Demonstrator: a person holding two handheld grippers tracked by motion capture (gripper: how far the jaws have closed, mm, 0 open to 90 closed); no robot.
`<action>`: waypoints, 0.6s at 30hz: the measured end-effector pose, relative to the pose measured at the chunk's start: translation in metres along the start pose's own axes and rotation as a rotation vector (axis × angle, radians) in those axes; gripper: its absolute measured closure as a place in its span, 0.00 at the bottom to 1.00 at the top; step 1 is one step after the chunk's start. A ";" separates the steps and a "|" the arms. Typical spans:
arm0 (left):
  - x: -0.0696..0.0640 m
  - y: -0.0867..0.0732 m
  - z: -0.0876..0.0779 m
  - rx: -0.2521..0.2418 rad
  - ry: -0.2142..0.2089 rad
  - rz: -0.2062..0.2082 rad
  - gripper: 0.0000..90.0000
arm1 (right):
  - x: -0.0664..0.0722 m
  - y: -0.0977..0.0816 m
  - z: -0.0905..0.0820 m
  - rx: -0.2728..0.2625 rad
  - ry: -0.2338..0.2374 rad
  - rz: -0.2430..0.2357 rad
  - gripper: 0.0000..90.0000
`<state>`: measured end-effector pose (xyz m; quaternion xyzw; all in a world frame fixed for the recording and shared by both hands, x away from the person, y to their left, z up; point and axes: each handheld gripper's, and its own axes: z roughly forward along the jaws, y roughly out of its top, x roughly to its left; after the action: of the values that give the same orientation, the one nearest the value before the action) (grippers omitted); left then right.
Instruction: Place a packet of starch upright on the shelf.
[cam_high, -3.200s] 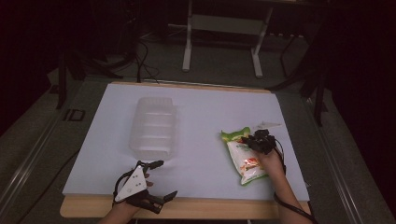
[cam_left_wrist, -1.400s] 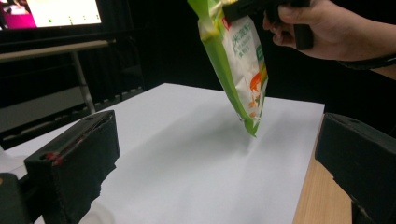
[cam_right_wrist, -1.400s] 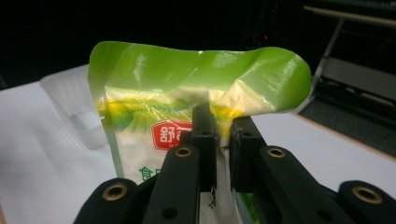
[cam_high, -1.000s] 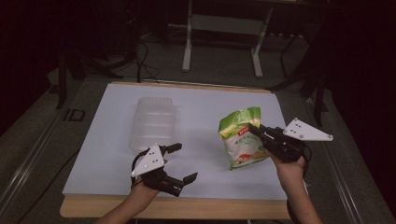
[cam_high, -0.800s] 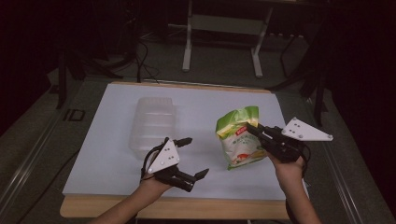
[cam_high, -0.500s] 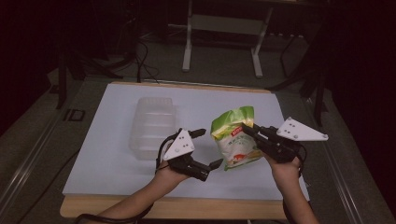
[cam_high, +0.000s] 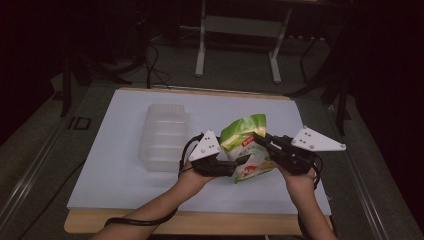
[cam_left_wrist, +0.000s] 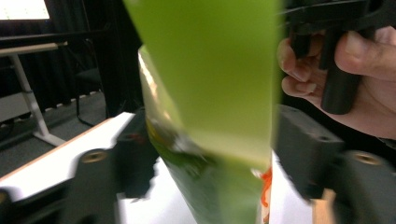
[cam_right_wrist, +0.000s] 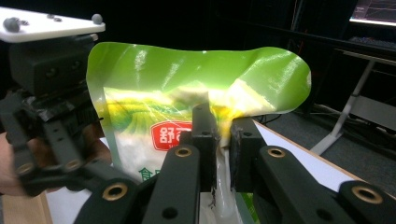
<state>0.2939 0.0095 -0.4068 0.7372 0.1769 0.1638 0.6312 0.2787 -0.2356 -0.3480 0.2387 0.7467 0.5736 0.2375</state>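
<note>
Two grippers are meeting at the green snack bag (cam_high: 247, 150): right gripper (cam_right_wrist: 218, 154) is pinching it, left gripper (cam_left_wrist: 205, 168) is straddling it, jaws spread.

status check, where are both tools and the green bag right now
Right tool shut on green bag, held upright off the table. Left tool open, jaws either side of the bag. Clear plastic tray sits apart, nothing blocking.

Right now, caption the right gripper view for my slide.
Right tongs pinch a green snack bag's edge upright; left tongs wait alongside.
</note>
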 end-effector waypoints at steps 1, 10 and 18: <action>0.000 0.000 0.000 0.007 0.008 0.003 0.50 | 0.001 0.000 0.000 0.000 -0.001 -0.001 0.92; 0.004 0.003 -0.001 0.034 -0.014 0.008 0.75 | 0.002 -0.002 0.000 -0.014 0.002 0.003 0.92; 0.009 0.013 -0.006 0.049 -0.024 0.056 0.85 | 0.003 -0.001 -0.001 -0.036 0.004 -0.003 0.92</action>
<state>0.2995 0.0168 -0.3932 0.7591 0.1528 0.1683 0.6100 0.2759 -0.2342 -0.3486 0.2320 0.7370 0.5872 0.2413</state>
